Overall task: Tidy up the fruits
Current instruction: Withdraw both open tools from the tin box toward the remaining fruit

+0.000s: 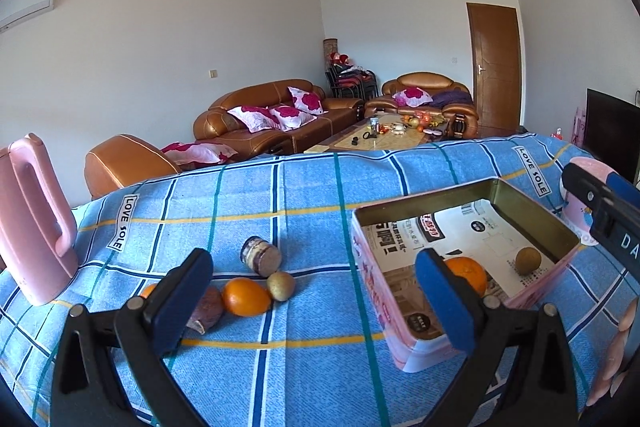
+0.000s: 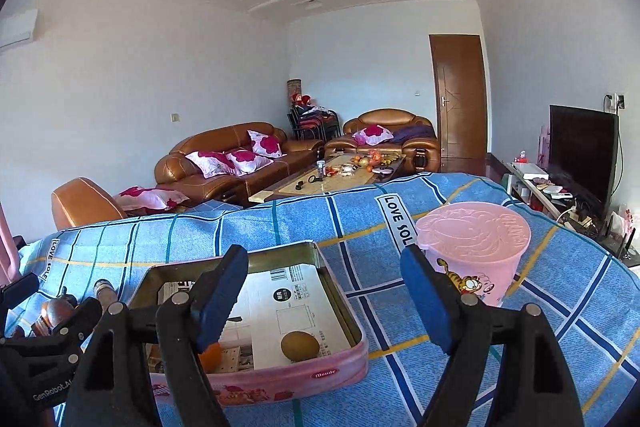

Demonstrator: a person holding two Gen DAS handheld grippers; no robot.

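A pink tin box (image 1: 404, 343) lined with printed paper sits on the blue checked cloth (image 1: 304, 195). It holds an orange (image 1: 470, 273) and a kiwi (image 1: 528, 260). Left of the box lie another orange (image 1: 246, 297), a kiwi (image 1: 281, 285), a sweet potato (image 1: 208, 309) and a small jar (image 1: 261, 255) on its side. My left gripper (image 1: 316, 303) is open and empty above the cloth between these and the box. My right gripper (image 2: 324, 301) is open and empty over the box's (image 2: 320, 373) right end, with the kiwi (image 2: 300, 345) and orange (image 2: 210, 357) below it.
A pink kettle (image 1: 36, 223) stands at the table's left edge. A pink plastic cup (image 2: 474, 251) stands right of the box. Sofas, a coffee table and a TV lie beyond the table's far edge.
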